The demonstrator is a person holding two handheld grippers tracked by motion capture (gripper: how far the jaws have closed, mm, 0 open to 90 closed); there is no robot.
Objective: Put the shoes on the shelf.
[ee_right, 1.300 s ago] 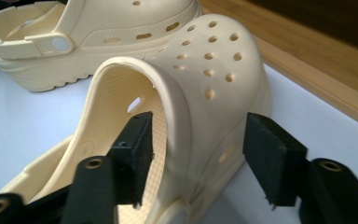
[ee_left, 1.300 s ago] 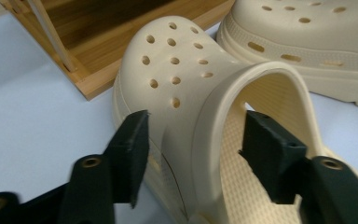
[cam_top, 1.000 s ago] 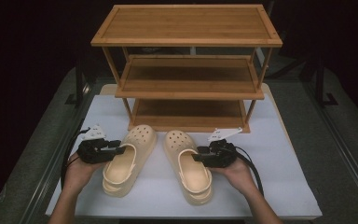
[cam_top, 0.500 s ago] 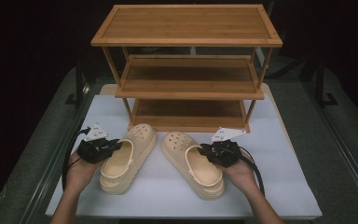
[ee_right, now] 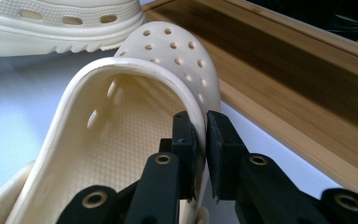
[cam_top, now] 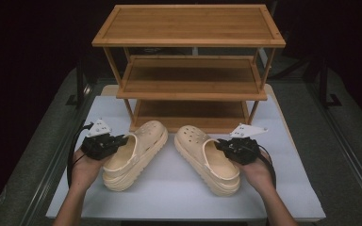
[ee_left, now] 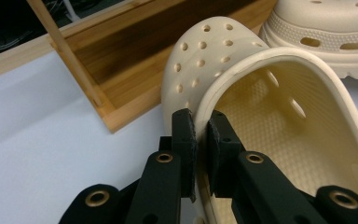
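Two cream clogs lie on the white table in front of a three-tier wooden shoe rack (cam_top: 191,80). The left clog (cam_top: 134,153) points toward the rack's bottom shelf; my left gripper (cam_top: 115,142) is shut on its outer side wall, the rim pinched between the jaws (ee_left: 200,140). The right clog (cam_top: 207,157) lies angled toward the centre, and my right gripper (cam_top: 224,147) is shut on its outer side wall (ee_right: 200,135). In the left gripper view the right clog's (ee_left: 326,32) toe shows at top right. The left clog's (ee_right: 60,18) sole side shows in the right gripper view.
The white table top (cam_top: 179,197) has free room in front of the clogs. The rack's bottom shelf (cam_top: 191,113) lies just beyond the toes, with its corner post (ee_left: 65,56) near the left clog. Dark frame rails (cam_top: 339,127) flank the table.
Both clogs have shifted forward toward the rack's bottom shelf, carried by the two grippers. The heels have swung outward and the toes closer together.
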